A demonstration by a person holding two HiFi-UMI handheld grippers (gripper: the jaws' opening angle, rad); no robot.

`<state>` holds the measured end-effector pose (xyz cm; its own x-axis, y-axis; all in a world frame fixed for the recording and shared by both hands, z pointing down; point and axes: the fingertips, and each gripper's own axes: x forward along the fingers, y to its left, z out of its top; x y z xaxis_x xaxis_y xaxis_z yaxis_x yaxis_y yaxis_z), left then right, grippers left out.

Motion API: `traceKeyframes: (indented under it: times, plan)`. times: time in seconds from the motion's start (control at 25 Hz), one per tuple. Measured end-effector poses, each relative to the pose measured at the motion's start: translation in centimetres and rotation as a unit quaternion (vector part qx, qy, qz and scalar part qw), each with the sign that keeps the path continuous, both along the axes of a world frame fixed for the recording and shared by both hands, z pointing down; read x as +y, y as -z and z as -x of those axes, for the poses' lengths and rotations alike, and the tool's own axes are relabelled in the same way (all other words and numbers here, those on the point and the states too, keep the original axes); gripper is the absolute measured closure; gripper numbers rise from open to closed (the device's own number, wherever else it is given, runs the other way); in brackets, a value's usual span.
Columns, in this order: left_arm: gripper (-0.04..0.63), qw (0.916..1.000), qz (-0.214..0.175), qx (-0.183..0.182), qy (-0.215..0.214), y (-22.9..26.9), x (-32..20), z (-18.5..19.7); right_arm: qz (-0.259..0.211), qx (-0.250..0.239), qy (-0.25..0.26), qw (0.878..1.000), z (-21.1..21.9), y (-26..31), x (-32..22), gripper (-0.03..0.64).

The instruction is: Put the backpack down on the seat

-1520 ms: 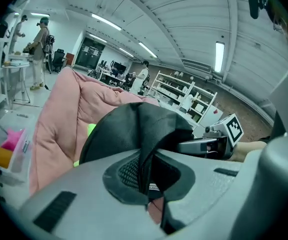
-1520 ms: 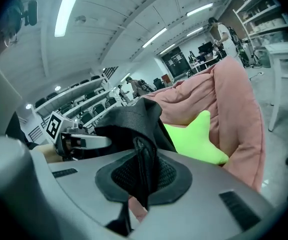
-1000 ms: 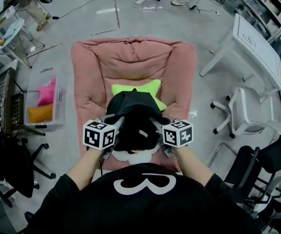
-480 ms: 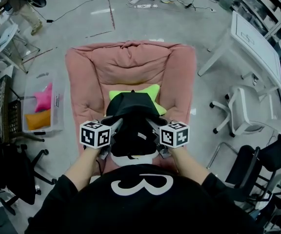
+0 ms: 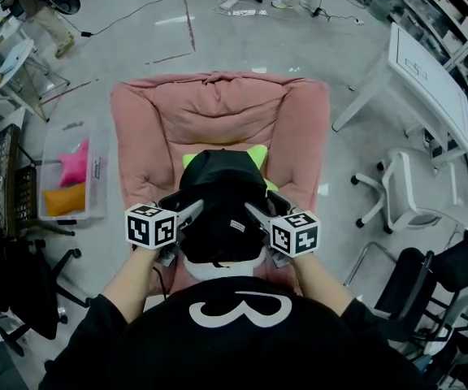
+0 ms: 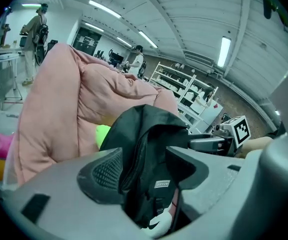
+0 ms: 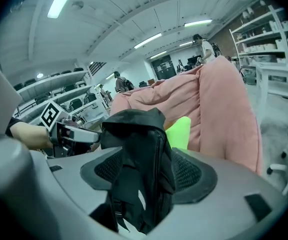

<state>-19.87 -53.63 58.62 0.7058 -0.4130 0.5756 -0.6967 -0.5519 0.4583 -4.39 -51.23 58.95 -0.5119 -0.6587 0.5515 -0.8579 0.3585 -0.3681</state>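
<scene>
The black backpack [image 5: 220,210] now sits on the pink seat [image 5: 218,112], right between the two grippers. A moment ago both grippers were pinching it. Now the left gripper [image 5: 188,214] and the right gripper [image 5: 256,214] are both opening up, and their marker cubes have moved a little away from each other. The backpack is in the gap of each one, but the pads no longer squeeze it. The bag also covers more of the green pillow [image 5: 256,156] than it did before.

The backpack is soft cloth, dark and floppy, with a rounded top that folds over. It has a zip line down its side and a small grey label. A white part shows at its near end, closest to the person.

In the left gripper view the grey pads [image 6: 105,169] are bumpy, like a net.

Just past the grippers, the green pillow has pointy star tips. The seat is fat, puffy and wrinkled, with thick padded sides.

Off to the left of the left gripper stands a clear plastic box [image 5: 55,149] with pink and orange soft things inside. Off to the right of the right gripper is a white office chair [image 5: 413,197].
</scene>
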Motion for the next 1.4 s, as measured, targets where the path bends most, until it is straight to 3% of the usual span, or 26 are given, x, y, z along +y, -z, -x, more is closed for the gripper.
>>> traceKeyframes:
  times: [0.24, 0.4, 0.56, 0.68, 0.76, 0.84, 0.88, 0.92, 1.08, 1.24, 1.4]
  plan:
    - [0.33, 0.9998, -0.014, 0.008, 0.011, 2.9, 3.0, 0.0, -0.002, -0.013, 0.009, 1.0, -1.7, 1.9, 2.2, 0.333]
    - [0.332, 0.9988, -0.021, 0.005, 0.043, 6.3, 5.4, -0.1, -0.025, -0.059, 0.026, 0.998, -1.9, 5.8, 4.7, 0.333]
    - [0.347, 0.997, -0.044, 0.049, 0.041, 11.0, 9.2, -2.2, -0.064, -0.063, 0.086, 0.992, -1.1, 10.2, 8.1, 0.335]
    - [0.351, 0.9959, -0.064, 0.059, 0.024, 13.4, 12.8, -3.9, -0.082, -0.062, 0.134, 0.986, -0.4, 12.6, 11.7, 0.342]
    - [0.407, 0.9951, -0.079, 0.057, 0.014, 14.6, 15.3, -4.6, -0.09, -0.057, 0.156, 0.982, -0.2, 13.5, 14.2, 0.394]
    - [0.571, 0.9935, -0.096, 0.061, 0.008, 15.8, 17.8, -5.1, -0.105, -0.055, 0.171, 0.978, -0.1, 14.4, 16.7, 0.503]
    - [0.588, 0.9924, -0.103, 0.066, 0.007, 16.4, 19.0, -5.4, -0.113, -0.067, 0.177, 0.975, 0.0, 15.1, 17.9, 0.544]
    - [0.588, 0.9914, -0.108, 0.073, 0.006, 17.0, 20.2, -5.7, -0.118, -0.092, 0.183, 0.972, 0.0, 15.9, 19.1, 0.579]
    - [0.589, 0.9871, -0.123, 0.103, 0.006, 19.6, 24.9, -7.3, -0.122, -0.21, 0.204, 0.948, -0.1, 19.3, 23.2, 0.612]
    - [0.589, 0.9829, -0.145, 0.113, 0.004, 21.7, 29.5, -9.1, -0.147, -0.202, 0.216, 0.944, -0.8, 21.3, 26.9, 0.612]
    - [0.589, 0.9818, -0.174, 0.076, -0.002, 23.0, 32.4, -10.1, -0.17, -0.175, 0.229, 0.942, -1.2, 22.9, 29.9, 0.612]
